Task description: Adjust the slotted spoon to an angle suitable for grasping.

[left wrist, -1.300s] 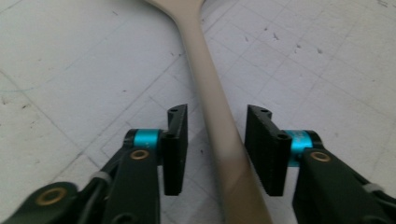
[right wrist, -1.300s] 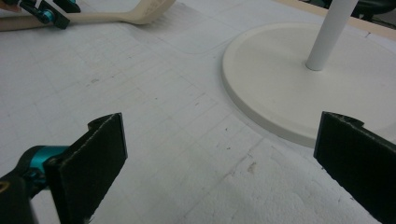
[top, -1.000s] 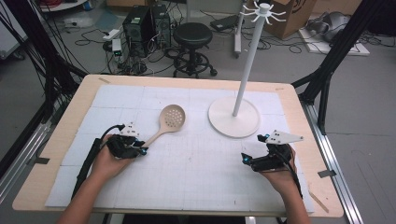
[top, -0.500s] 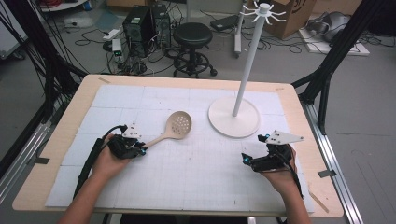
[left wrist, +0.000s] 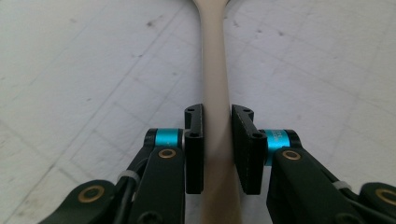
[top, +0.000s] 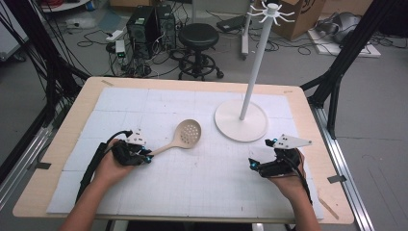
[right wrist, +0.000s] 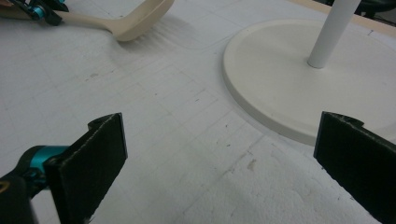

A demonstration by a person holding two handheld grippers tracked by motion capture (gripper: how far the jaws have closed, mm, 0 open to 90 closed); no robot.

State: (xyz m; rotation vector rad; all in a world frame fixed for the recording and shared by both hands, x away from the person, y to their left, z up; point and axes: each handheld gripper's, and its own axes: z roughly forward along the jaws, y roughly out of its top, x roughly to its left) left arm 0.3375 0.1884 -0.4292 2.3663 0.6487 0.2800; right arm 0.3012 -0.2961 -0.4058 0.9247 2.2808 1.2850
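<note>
the table (top: 298, 103) carried a white gridded mat (top: 192, 192), and on it, toward the far right corner, stood the hook stand (top: 240, 120) on its round base. the slotted spoon (top: 185, 134) lay near the mat's middle, left of that base and apart from it, its long axis running from my left claw (top: 146, 158) up toward the stand, bowl end leading. my left claw was clamped on the handle (left wrist: 217, 121), jaws pressed to both its sides. my right claw (top: 253, 165) rested near the near right corner, jaws wide apart on nothing, nearer the base than the left. i judged the spoon's next travel to be along its own axis toward the stand.
</note>
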